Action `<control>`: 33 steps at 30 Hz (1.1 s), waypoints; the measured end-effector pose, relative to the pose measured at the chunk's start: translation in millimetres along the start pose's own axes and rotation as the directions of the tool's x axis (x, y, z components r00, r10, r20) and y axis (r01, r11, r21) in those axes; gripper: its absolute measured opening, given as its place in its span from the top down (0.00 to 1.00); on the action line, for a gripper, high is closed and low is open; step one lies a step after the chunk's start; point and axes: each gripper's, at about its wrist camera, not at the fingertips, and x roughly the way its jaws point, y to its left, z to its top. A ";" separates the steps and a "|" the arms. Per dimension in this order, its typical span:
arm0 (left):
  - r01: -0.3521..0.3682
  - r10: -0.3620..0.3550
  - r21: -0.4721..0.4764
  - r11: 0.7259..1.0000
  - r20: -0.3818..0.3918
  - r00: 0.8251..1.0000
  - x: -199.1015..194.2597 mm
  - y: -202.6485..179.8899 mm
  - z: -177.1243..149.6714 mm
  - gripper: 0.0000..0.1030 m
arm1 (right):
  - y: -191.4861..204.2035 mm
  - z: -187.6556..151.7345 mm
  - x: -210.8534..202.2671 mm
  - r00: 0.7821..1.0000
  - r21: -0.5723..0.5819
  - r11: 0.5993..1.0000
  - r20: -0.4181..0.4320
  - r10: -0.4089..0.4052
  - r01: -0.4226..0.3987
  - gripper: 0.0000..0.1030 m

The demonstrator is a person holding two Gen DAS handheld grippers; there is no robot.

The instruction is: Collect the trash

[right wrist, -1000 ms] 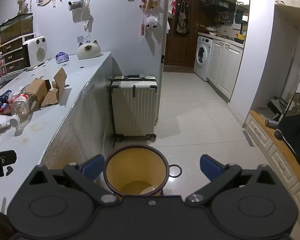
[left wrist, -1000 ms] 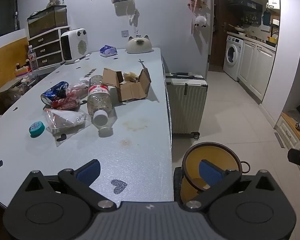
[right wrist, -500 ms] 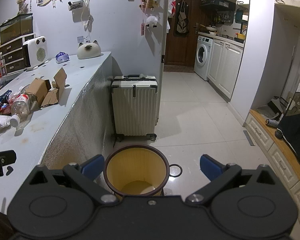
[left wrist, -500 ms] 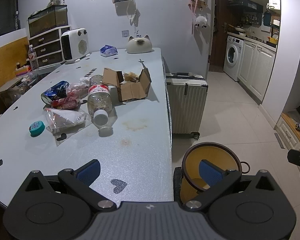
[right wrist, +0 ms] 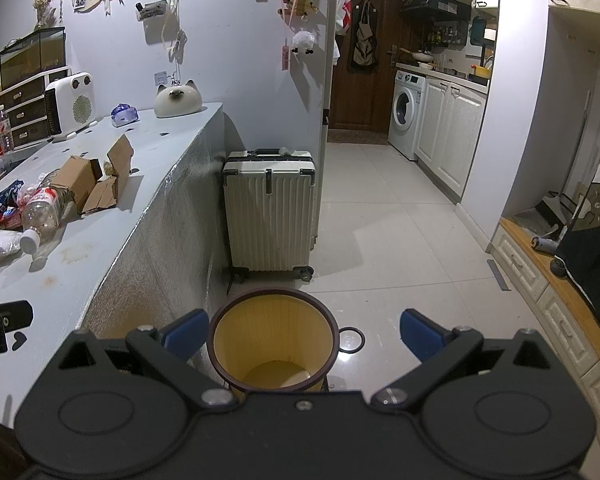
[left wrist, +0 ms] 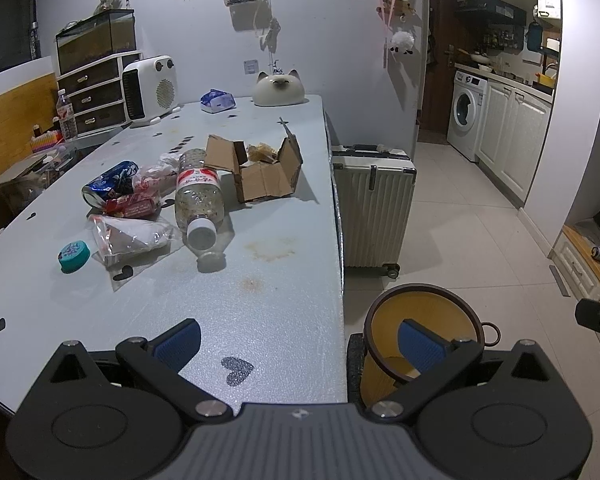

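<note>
Trash lies on the grey table (left wrist: 260,280): a clear plastic bottle (left wrist: 198,200) on its side, a torn cardboard box (left wrist: 260,168), a blue can (left wrist: 110,184), red wrappers (left wrist: 130,208), a clear plastic bag (left wrist: 128,238) and a teal lid (left wrist: 74,256). A yellow bin (left wrist: 416,324) stands on the floor by the table's near corner; it also shows in the right wrist view (right wrist: 272,336). My left gripper (left wrist: 300,340) is open and empty over the table's near edge. My right gripper (right wrist: 304,328) is open and empty above the bin.
A white suitcase (left wrist: 370,204) stands against the table's side, beyond the bin. A white heater (left wrist: 150,88), a cat-shaped ornament (left wrist: 278,88) and a tissue pack (left wrist: 218,100) sit at the table's far end. Kitchen cabinets and a washing machine (right wrist: 408,112) line the right.
</note>
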 end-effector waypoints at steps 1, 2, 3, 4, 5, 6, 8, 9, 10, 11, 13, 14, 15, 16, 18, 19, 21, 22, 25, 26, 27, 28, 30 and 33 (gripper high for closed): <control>-0.001 0.001 0.001 1.000 0.000 1.000 0.6 -0.4 0.0 0.00 | 0.0 0.0 -0.1 1.000 0.000 1.000 0.000 -0.001 0.001 0.00; -0.001 0.001 0.001 1.000 0.001 1.000 1.2 0.2 0.2 0.00 | 0.1 0.0 -0.2 1.000 0.000 1.000 0.000 -0.001 0.001 0.00; -0.001 0.001 0.001 1.000 0.000 1.000 2.7 0.8 0.5 0.00 | 0.2 0.0 -0.4 1.000 0.000 1.000 0.000 0.000 0.000 0.00; -0.001 0.001 0.002 1.000 0.000 1.000 2.7 0.8 0.5 0.00 | -0.2 0.0 -0.2 1.000 0.000 1.000 0.000 0.000 0.000 0.00; -0.001 0.001 0.002 1.000 0.000 1.000 2.6 0.9 0.5 0.00 | -0.1 0.2 -0.3 1.000 0.000 1.000 -0.001 0.001 -0.001 0.00; -0.001 0.001 0.001 1.000 0.000 1.000 2.7 0.8 0.5 0.00 | 0.0 0.3 -0.3 1.000 0.001 1.000 -0.002 0.002 -0.002 0.00; -0.001 0.001 0.001 1.000 0.000 1.000 2.7 0.8 0.5 0.00 | 0.1 0.3 0.5 1.000 0.001 1.000 -0.003 0.001 -0.001 0.00; -0.001 0.001 0.001 1.000 0.000 1.000 2.7 0.8 0.5 0.00 | 0.4 -1.5 1.3 1.000 0.001 1.000 -0.002 0.001 -0.001 0.00; -0.001 0.001 0.001 1.000 0.001 1.000 2.6 0.8 0.5 0.00 | 0.4 -1.4 1.3 1.000 0.001 1.000 -0.003 0.001 -0.001 0.00; 0.000 0.000 0.002 1.000 0.001 1.000 2.6 0.9 0.5 0.00 | 0.8 -1.7 1.3 1.000 0.001 1.000 -0.003 0.001 -0.001 0.00; -0.001 0.001 0.001 1.000 0.000 1.000 2.7 0.8 0.5 0.00 | 0.3 -1.2 1.1 1.000 0.001 1.000 -0.004 0.002 -0.002 0.00; -0.001 0.001 0.001 1.000 0.000 1.000 2.7 0.7 0.5 0.00 | 0.3 -1.2 1.1 1.000 0.001 1.000 -0.004 0.002 -0.002 0.00; -0.001 0.001 0.001 1.000 0.000 1.000 2.7 0.7 0.5 0.00 | 0.2 -1.1 1.0 1.000 0.001 1.000 -0.004 0.002 -0.002 0.00; 0.000 0.000 0.001 1.000 -0.001 1.000 2.6 0.5 0.5 0.00 | 0.4 -1.4 1.1 1.000 0.001 1.000 -0.005 0.002 -0.002 0.00; 0.000 0.000 0.000 1.000 -0.002 1.000 1.5 0.9 0.1 0.00 | 1.7 -0.6 2.5 1.000 0.002 1.000 -0.004 0.001 -0.001 0.00; 0.000 0.000 0.000 1.000 -0.002 1.000 1.1 1.2 0.1 0.00 | 1.6 -0.6 2.6 1.000 0.002 1.000 -0.004 0.001 -0.001 0.00; 0.000 0.000 0.000 1.000 -0.002 1.000 1.5 1.0 0.0 0.00 | 1.8 -0.9 2.9 1.000 0.003 1.000 -0.006 0.000 0.000 0.00; 0.000 0.000 0.000 1.000 -0.002 1.000 1.5 0.9 0.0 0.00 | 2.1 -1.1 3.1 1.000 0.004 1.000 -0.006 0.000 0.000 0.00; -0.001 0.001 -0.002 1.000 -0.003 1.000 1.7 1.8 -0.3 0.00 | 2.1 -1.4 2.4 1.000 0.003 1.000 -0.007 0.000 0.000 0.00; -0.001 0.001 -0.001 1.000 -0.002 1.000 1.7 1.8 -0.3 0.00 | 1.9 -1.3 2.5 1.000 0.003 1.000 -0.007 0.001 -0.001 0.00; -0.001 0.001 -0.001 1.000 -0.002 1.000 1.7 1.9 -0.3 0.00 | 1.8 -1.3 2.6 1.000 0.004 1.000 -0.007 0.000 0.000 0.00; 0.000 0.000 -0.001 1.000 -0.002 1.000 1.8 1.9 -0.3 0.00 | 1.9 -1.4 2.5 1.000 0.004 1.000 -0.007 0.000 0.000 0.00; 0.000 0.000 -0.001 1.000 -0.002 1.000 1.6 1.9 -0.3 0.00 | 2.0 -1.4 2.5 1.000 0.005 1.000 -0.008 0.001 -0.001 0.00; 0.000 0.000 -0.002 1.000 -0.002 1.000 1.5 2.1 -0.2 0.00 | 2.0 -1.3 2.5 1.000 0.005 1.000 -0.008 0.001 -0.001 0.00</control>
